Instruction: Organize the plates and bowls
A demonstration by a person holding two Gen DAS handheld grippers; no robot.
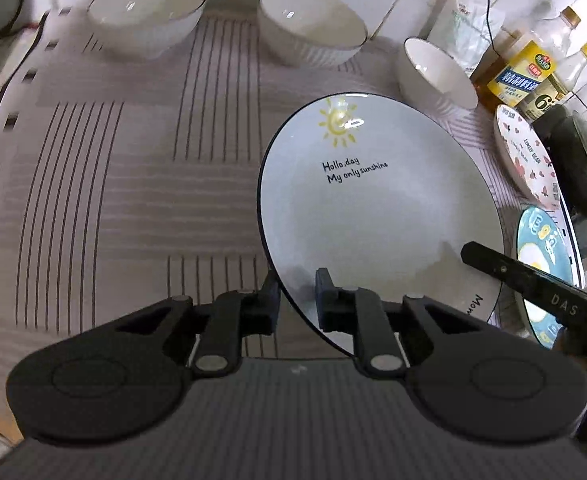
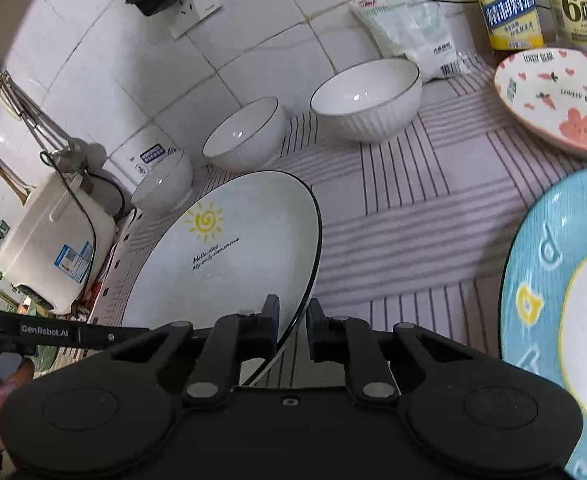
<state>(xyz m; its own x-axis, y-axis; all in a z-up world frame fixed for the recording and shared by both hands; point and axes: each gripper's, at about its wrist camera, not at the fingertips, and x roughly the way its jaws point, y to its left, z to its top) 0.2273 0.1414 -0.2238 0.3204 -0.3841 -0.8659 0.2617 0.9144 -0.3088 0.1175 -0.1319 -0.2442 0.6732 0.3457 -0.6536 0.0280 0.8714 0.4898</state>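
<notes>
Both grippers pinched the white sun plate [image 1: 373,208] by its rim: left gripper [image 1: 299,300] at lower centre, right gripper [image 2: 293,320] likewise. Three white bowls [image 1: 147,16] stood along the upper frame.

Black fingers [image 1: 327,280], silver pivots, perhaps matte.

sun plate [image 1: 373,208]: glazed ceramic, glossy, thin dark rim
bowls [image 1: 311,26]: white glazed ceramic, ribbed outside, shiny inside
tablecloth [image 1: 133,184]: matt woven cloth, striped
grippers [image 1: 296,300]: matt black plastic, small metal pins
far wall [image 2: 253,56]: glossy white tile
bottles [image 2: 507,4]: clear plastic, paper labels
</notes>
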